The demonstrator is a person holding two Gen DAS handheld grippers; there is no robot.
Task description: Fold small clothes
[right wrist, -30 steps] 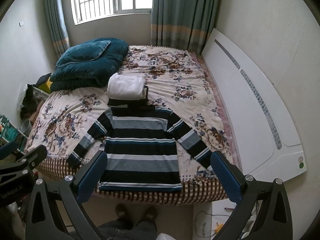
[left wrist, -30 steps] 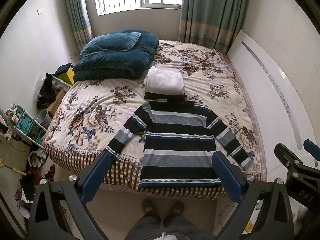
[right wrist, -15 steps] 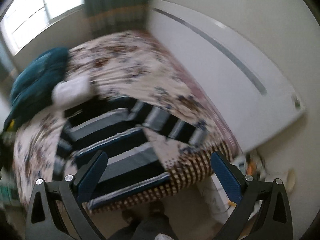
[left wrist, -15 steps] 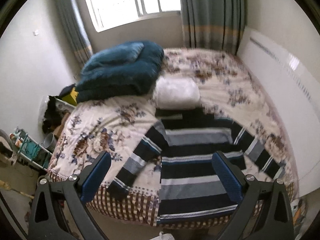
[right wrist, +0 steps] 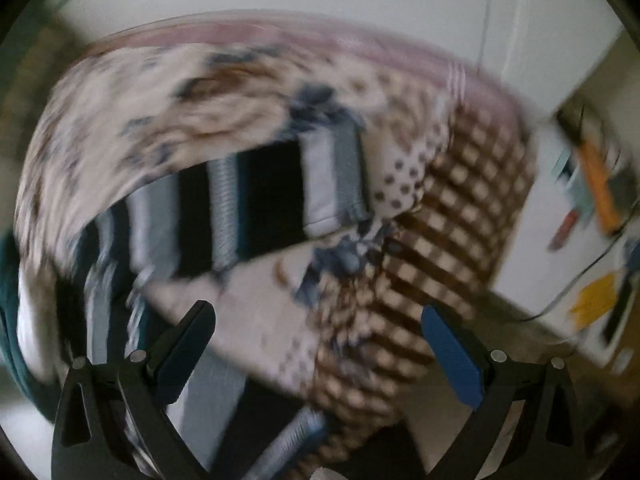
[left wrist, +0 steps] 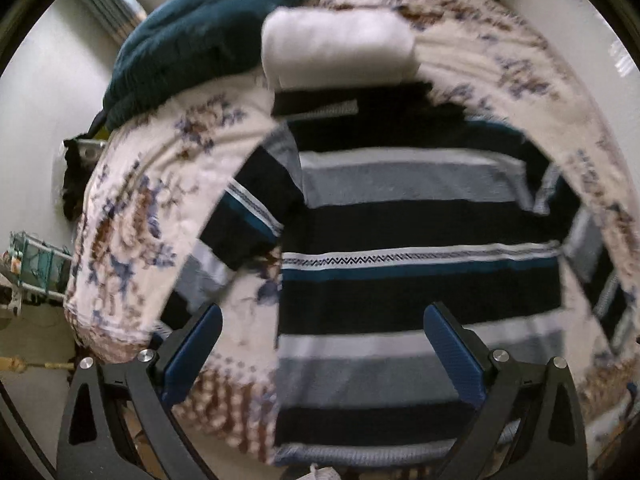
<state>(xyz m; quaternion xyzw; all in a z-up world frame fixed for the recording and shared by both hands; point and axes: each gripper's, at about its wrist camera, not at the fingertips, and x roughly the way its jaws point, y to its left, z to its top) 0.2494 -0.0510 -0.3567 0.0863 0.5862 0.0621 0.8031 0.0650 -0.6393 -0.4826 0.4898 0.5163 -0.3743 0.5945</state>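
Across the centre of the left wrist frame lies the long-sleeved knit sweater striped in black, grey, white and teal (left wrist: 416,240), spread flat on the cream bedspread with brown and blue flowers (left wrist: 132,216). Both frames are blurred and no writing, brand or label can be read anywhere. At upper centre a folded white cloth bundle (left wrist: 336,50) sits beside a dark teal quilt (left wrist: 200,28). The left gripper (left wrist: 322,346) has its blue-padded fingers (left wrist: 192,354) spread wide and empty over the sweater's lower part. In the right wrist frame, the right gripper (right wrist: 318,344) is likewise wide and empty, with the sweater's striped cuff in mid-frame by the bed's brown-checked edge (right wrist: 448,248). Smeared orange and yellow items at right are unidentifiable.
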